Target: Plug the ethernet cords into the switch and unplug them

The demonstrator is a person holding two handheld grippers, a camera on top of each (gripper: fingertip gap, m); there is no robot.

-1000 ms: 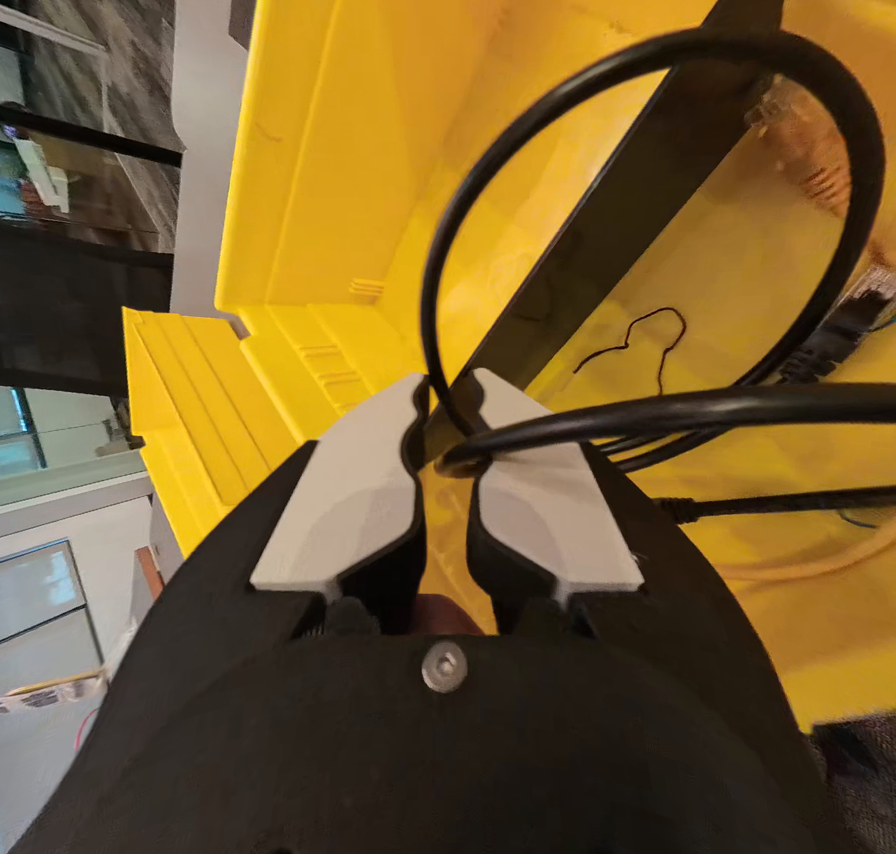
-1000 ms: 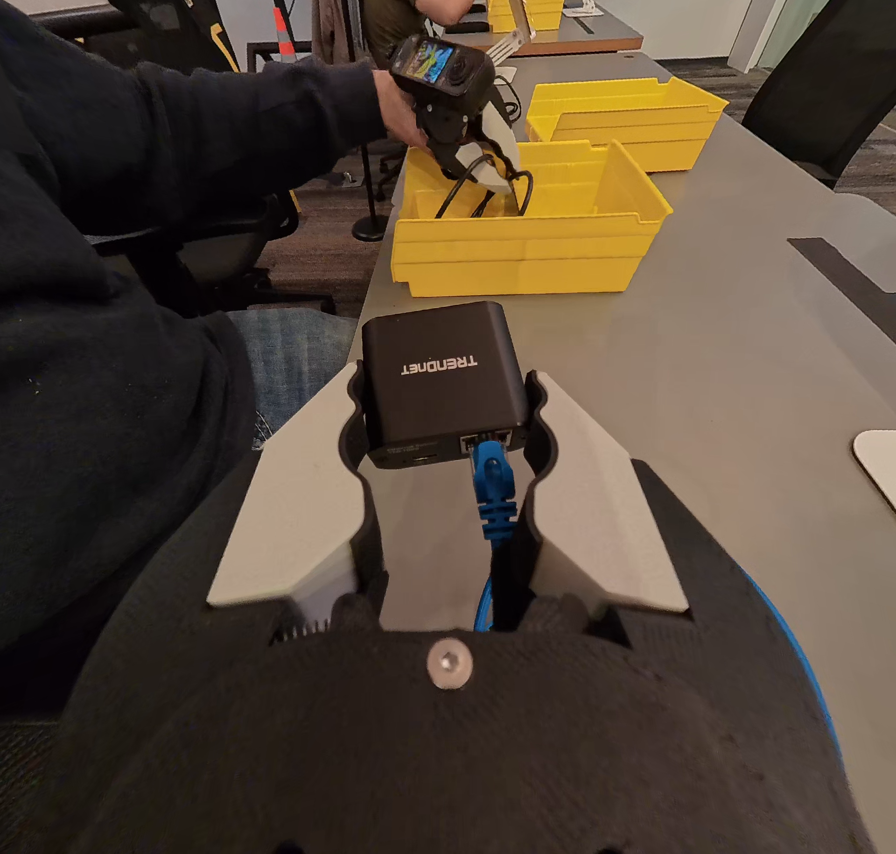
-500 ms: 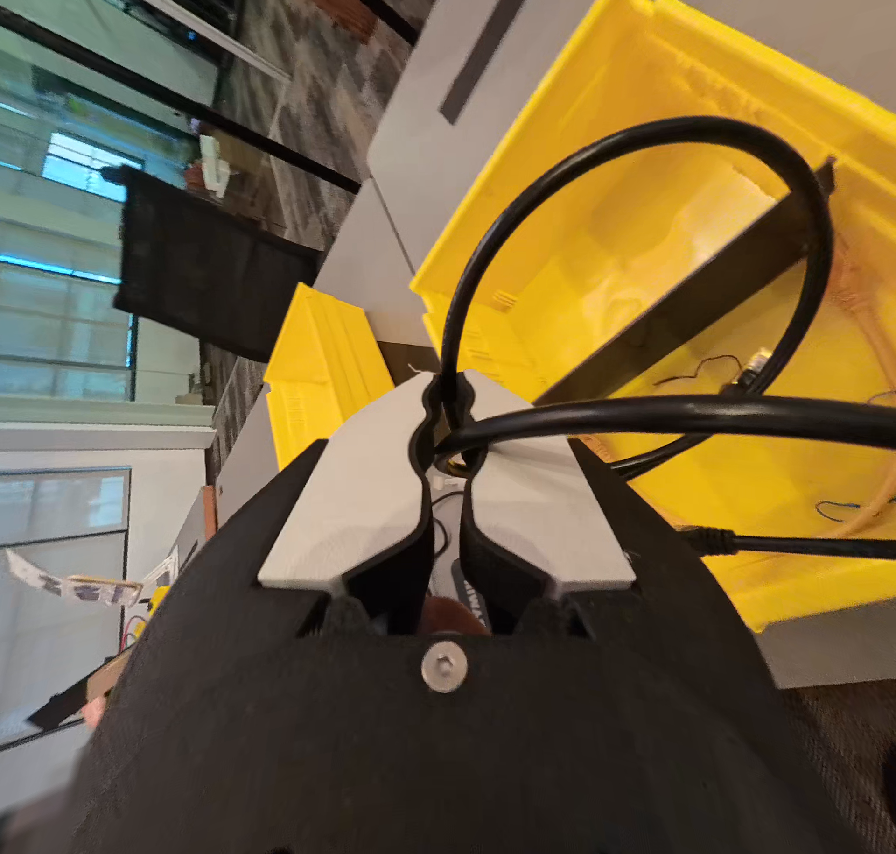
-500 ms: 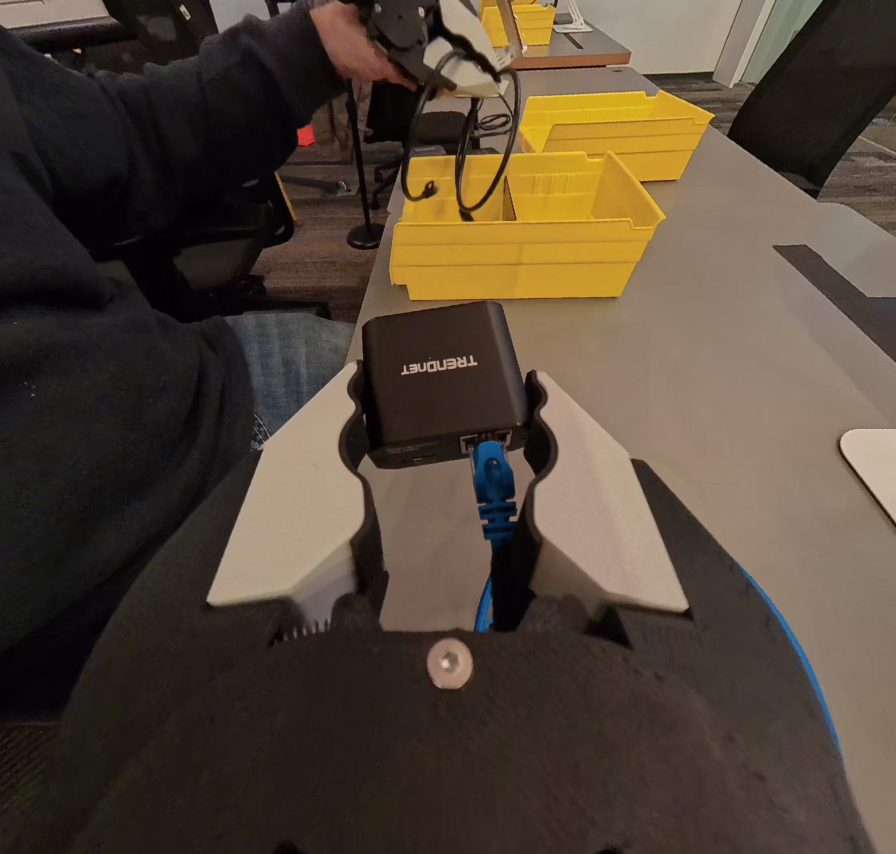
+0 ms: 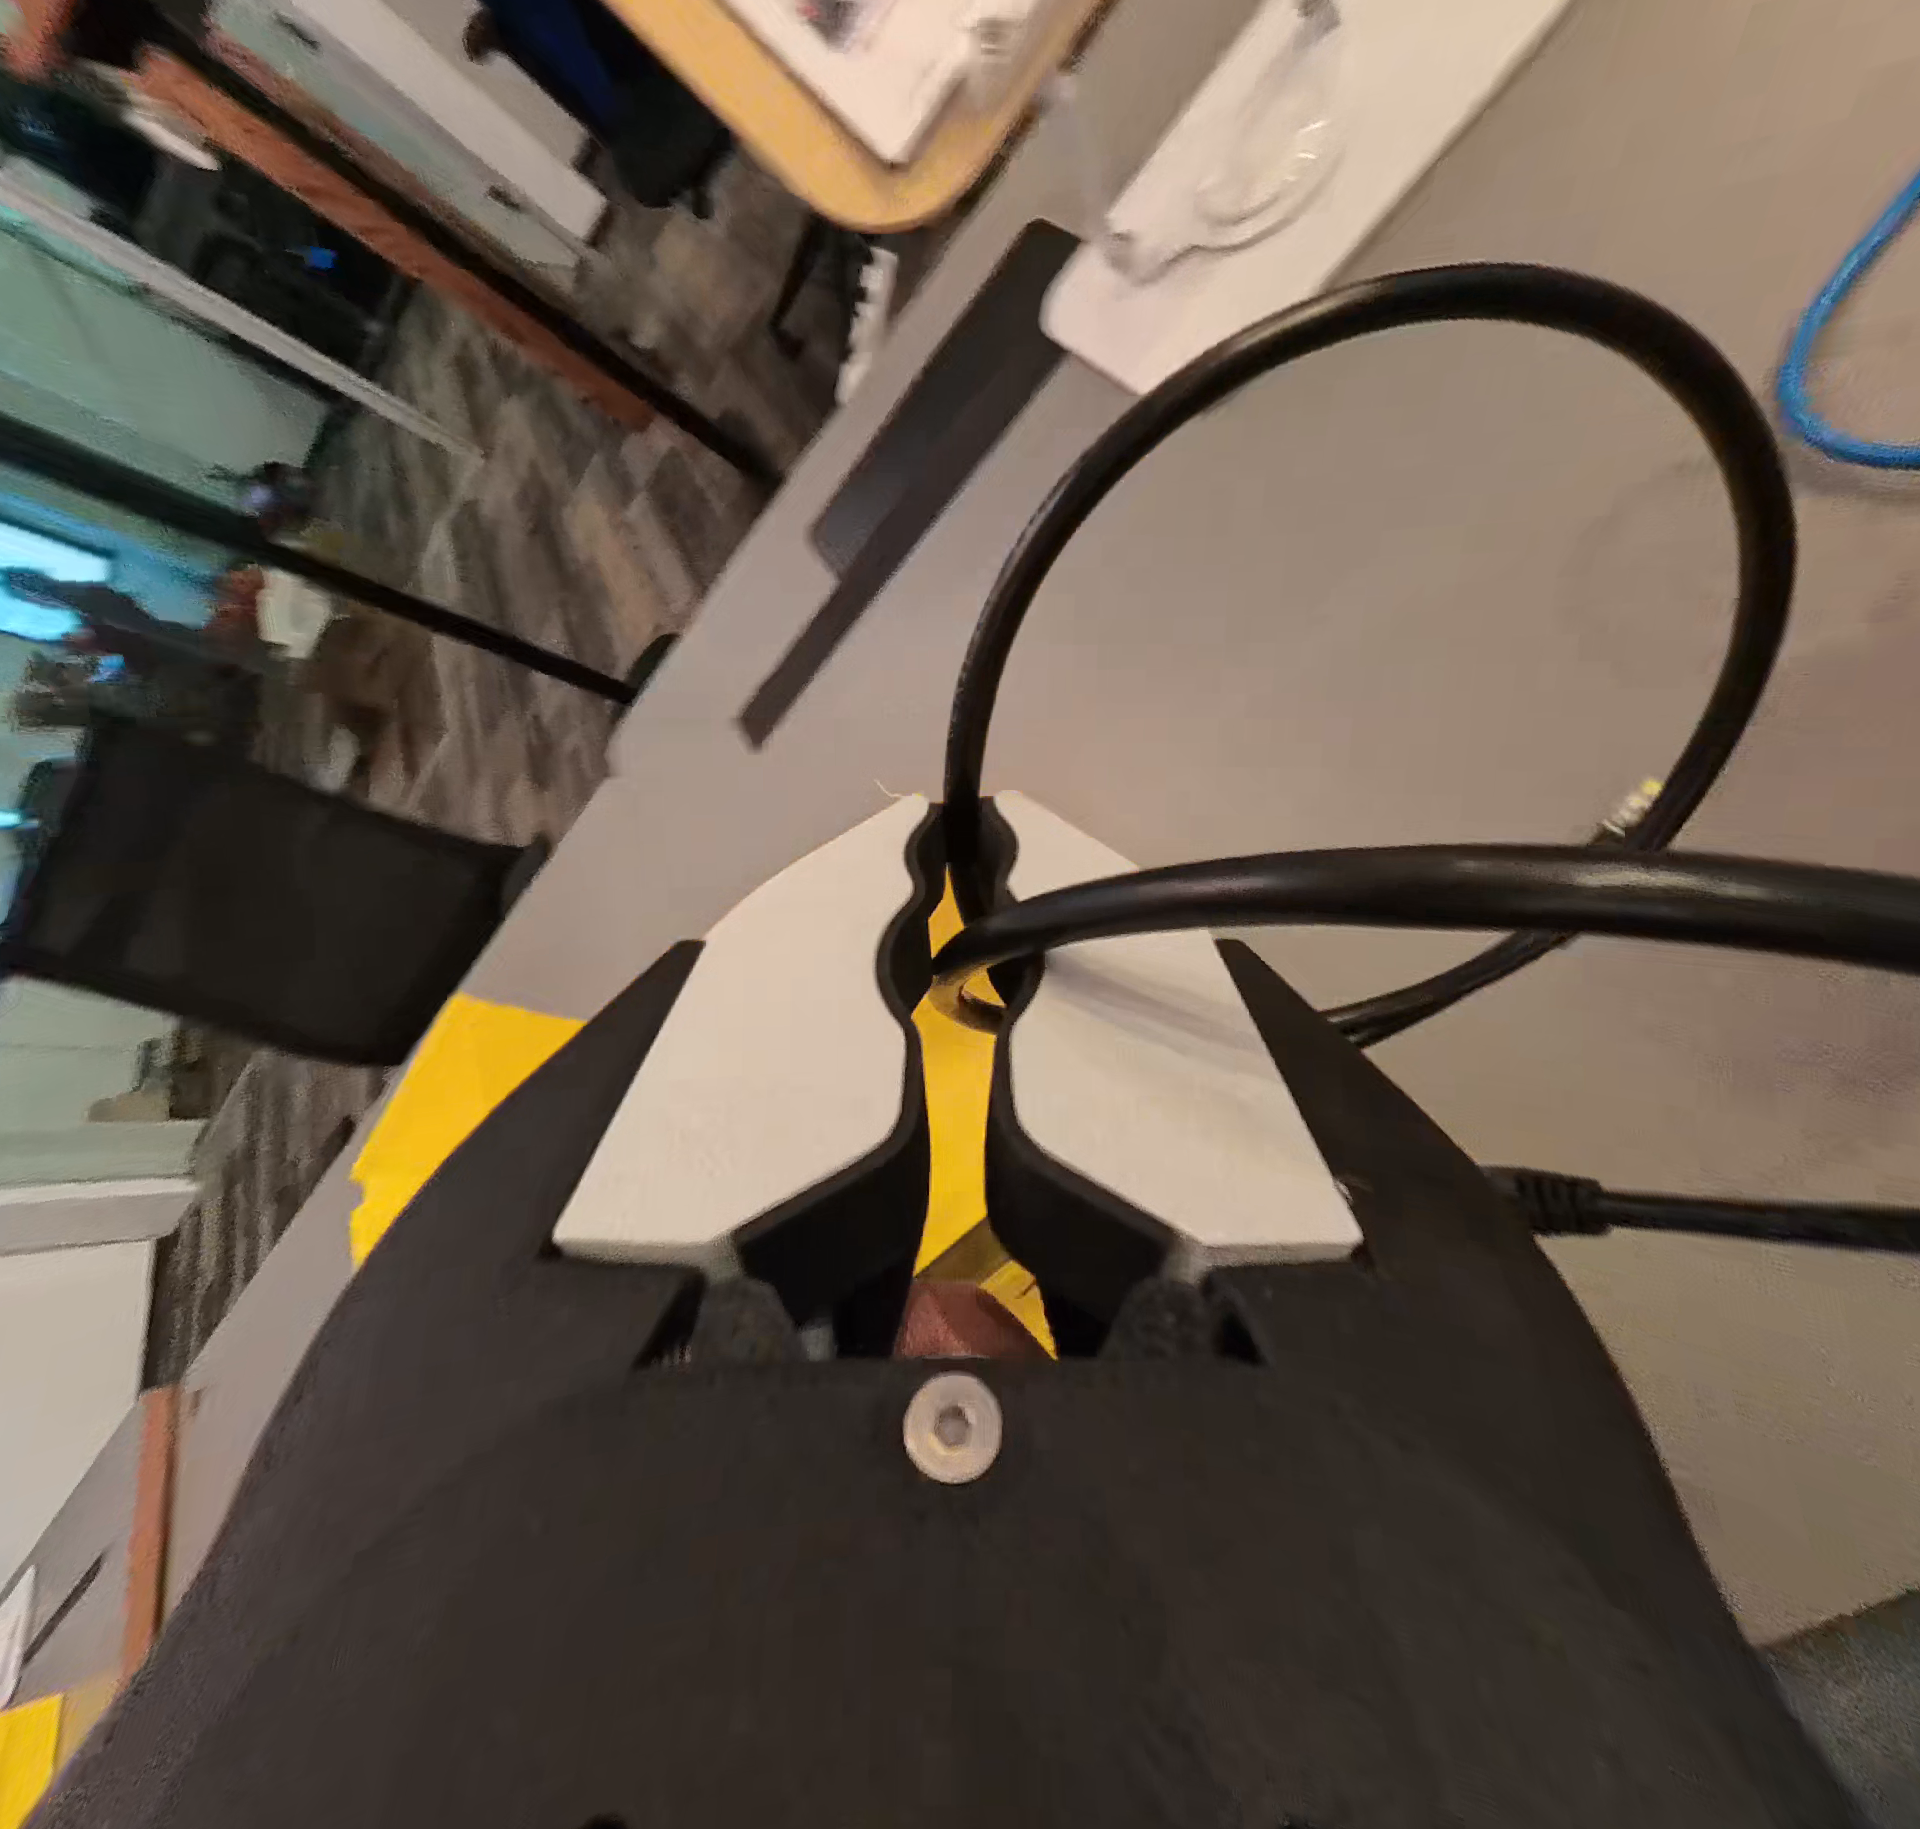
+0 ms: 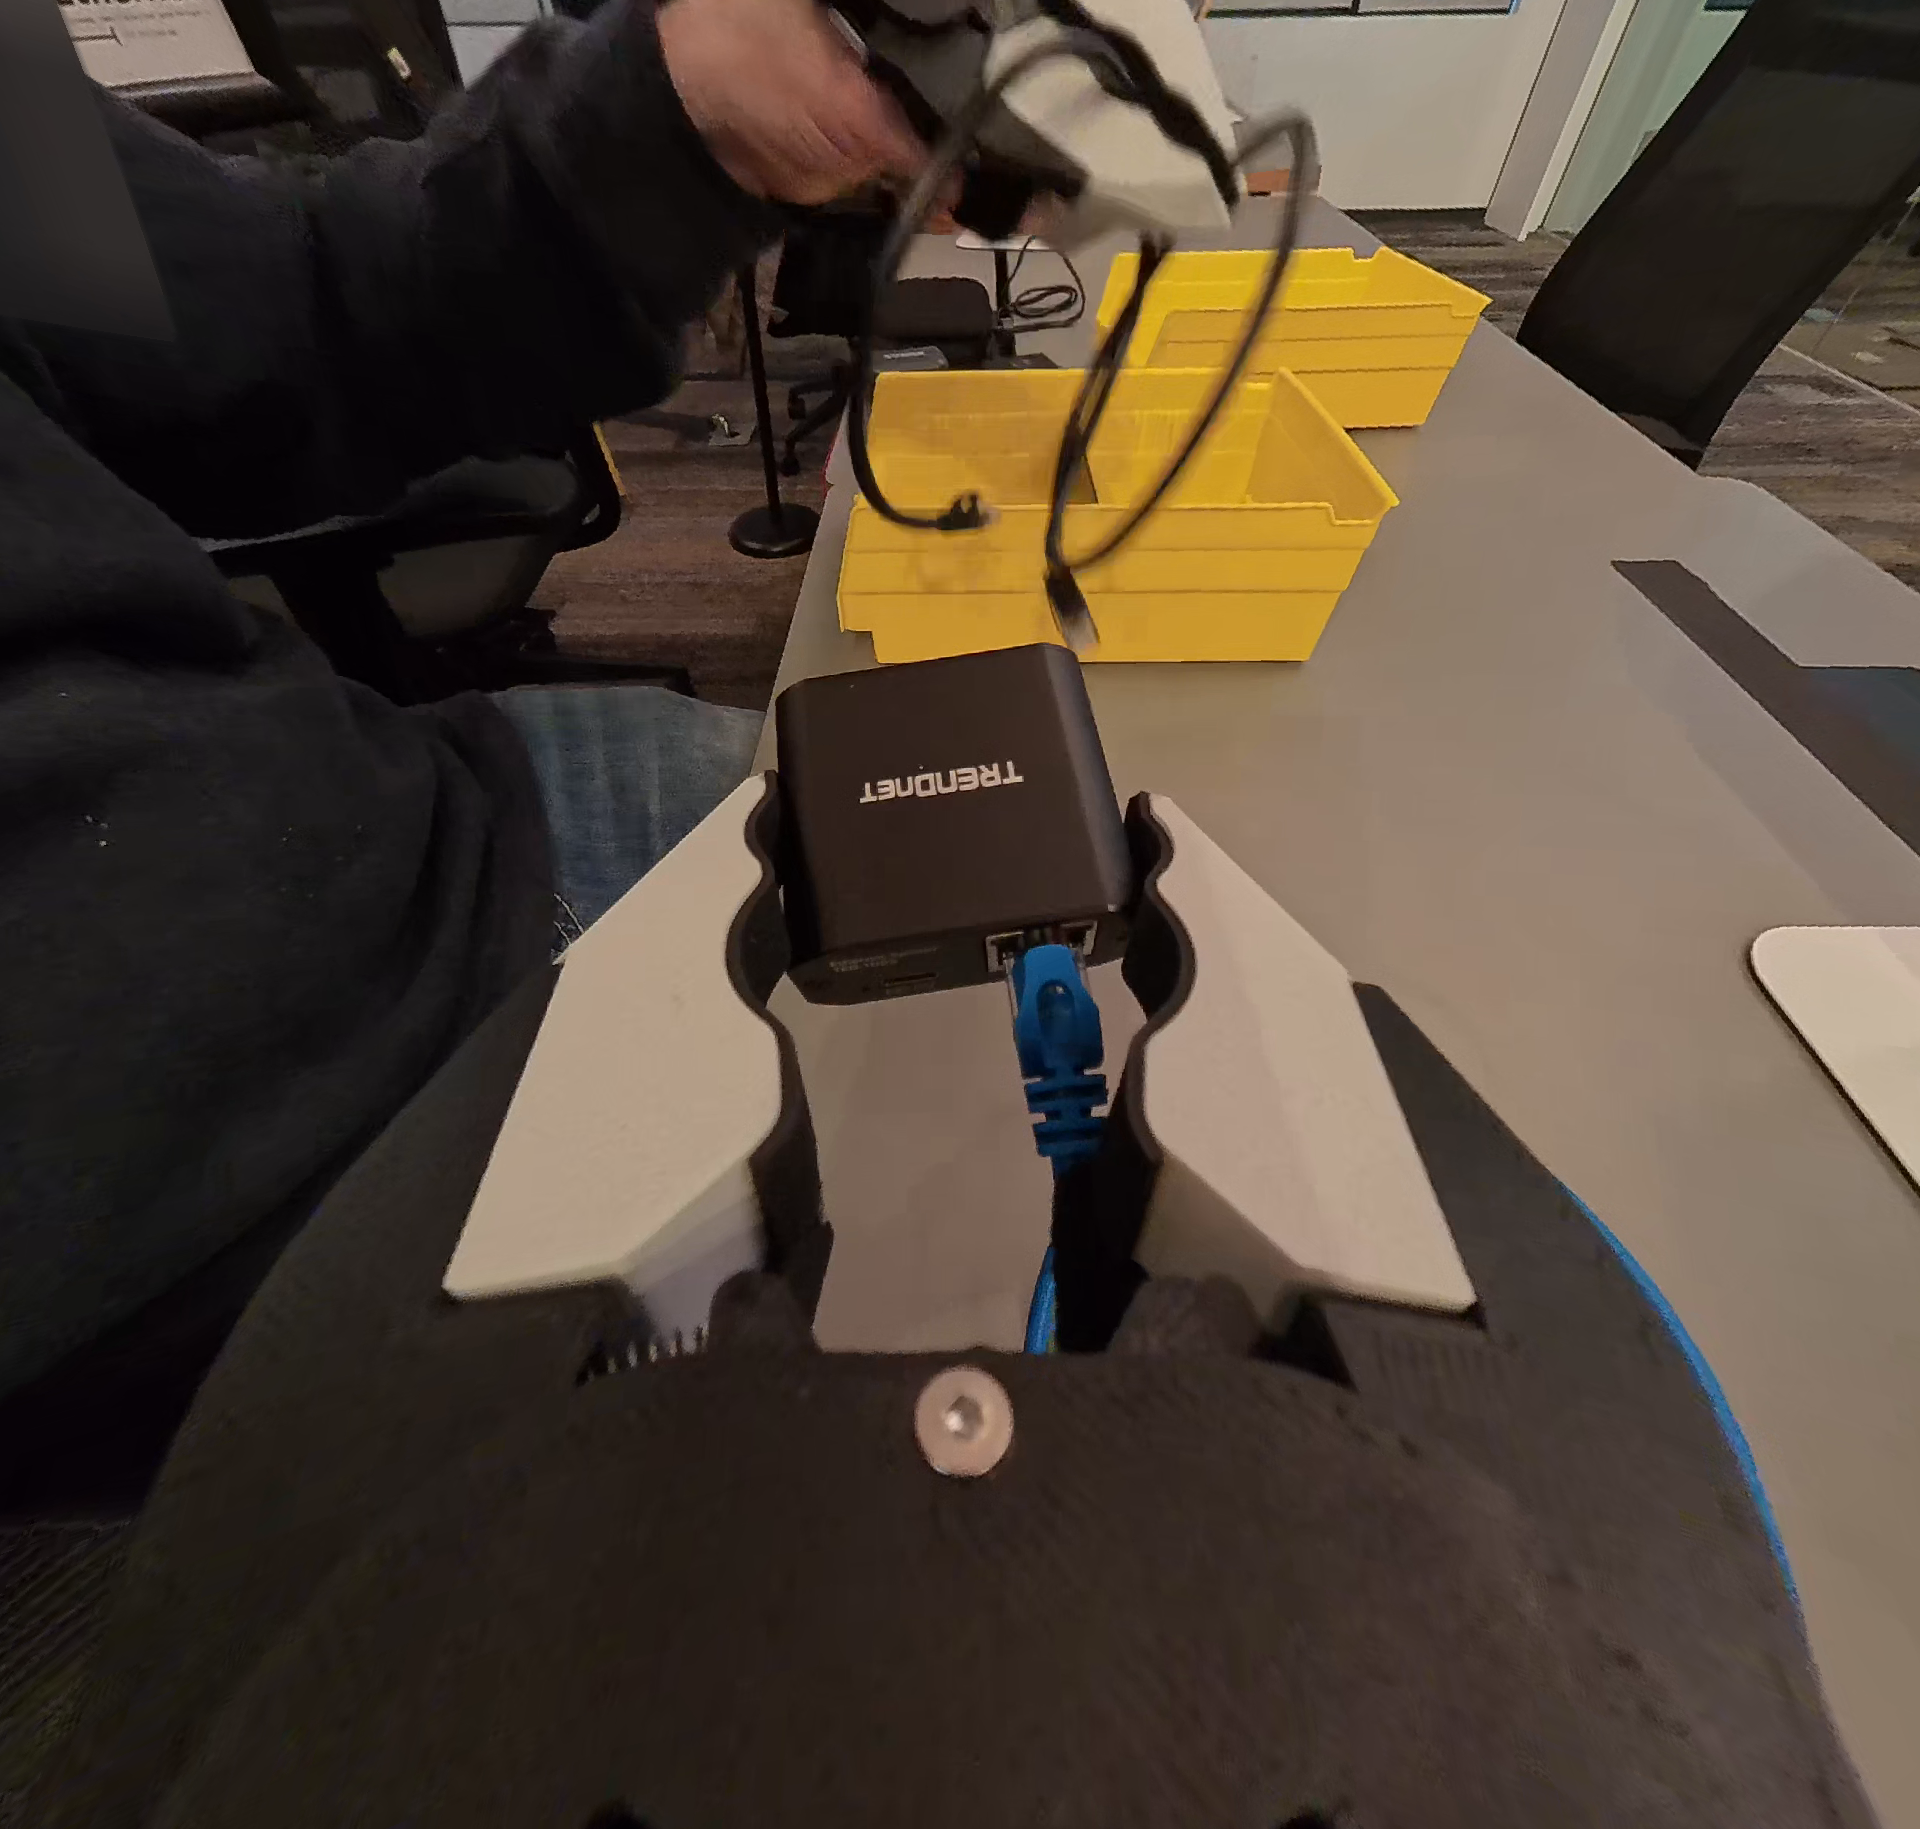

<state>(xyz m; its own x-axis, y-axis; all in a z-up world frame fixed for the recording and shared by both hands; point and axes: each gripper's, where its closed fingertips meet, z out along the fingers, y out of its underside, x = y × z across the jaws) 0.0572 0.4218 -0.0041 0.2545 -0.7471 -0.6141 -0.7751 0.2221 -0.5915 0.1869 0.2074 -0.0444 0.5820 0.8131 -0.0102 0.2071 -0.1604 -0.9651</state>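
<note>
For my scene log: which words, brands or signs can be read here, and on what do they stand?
I do not copy writing; only its bearers.
Black switch top: white brand lettering.
White sign, far left: dark lettering.
Switch front: print too small to read.
Left wrist view: none.

Switch [image 6: 940, 803]: one, black, on the grey table [image 6: 1455, 844].
Ethernet cords: two. One blue cord [image 6: 1058, 1041], plugged into the switch's near face; one black cord [image 6: 1164, 408], hanging looped above and beyond the switch.
Yellow bins: two. Near bin [image 6: 1112, 574] just beyond the switch; far bin [image 6: 1320, 325] behind it.
Grippers: two. Right gripper [image 6: 951, 844] astride the switch; left gripper [image 5: 961, 823] pinching the black cord.
</note>
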